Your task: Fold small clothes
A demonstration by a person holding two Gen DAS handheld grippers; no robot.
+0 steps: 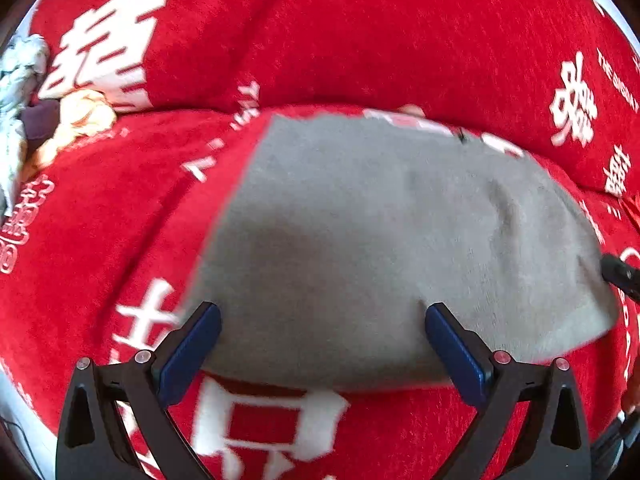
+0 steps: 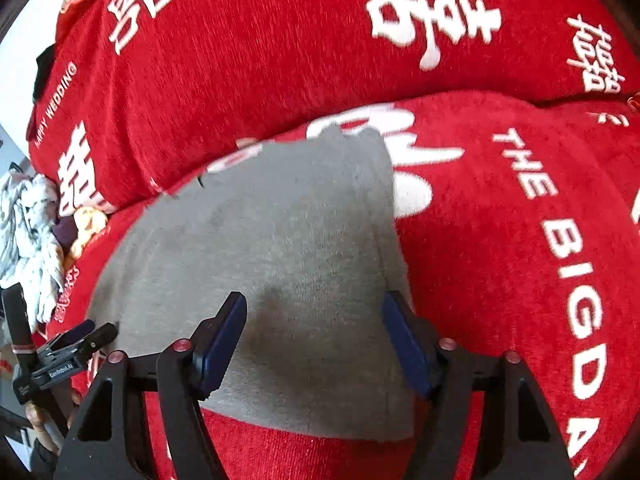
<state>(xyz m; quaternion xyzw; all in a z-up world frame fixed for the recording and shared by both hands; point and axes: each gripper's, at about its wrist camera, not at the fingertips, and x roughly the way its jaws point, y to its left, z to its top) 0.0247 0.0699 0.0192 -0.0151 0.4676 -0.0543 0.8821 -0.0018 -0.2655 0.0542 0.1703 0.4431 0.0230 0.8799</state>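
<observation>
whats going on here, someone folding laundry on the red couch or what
Yes, more or less. A person holds a gripper in each hand over a grey garment that lies flat on a red cover with white lettering. The left gripper and the right gripper both hang open above its near edge, with nothing clamped yet. A heap of other small clothes waits off to the left.

Red sofa cover (image 2: 248, 80) with white lettering carrying a grey garment (image 2: 280, 240) lying flat, crumpled clothes (image 2: 32, 232) piling at its left edge
</observation>
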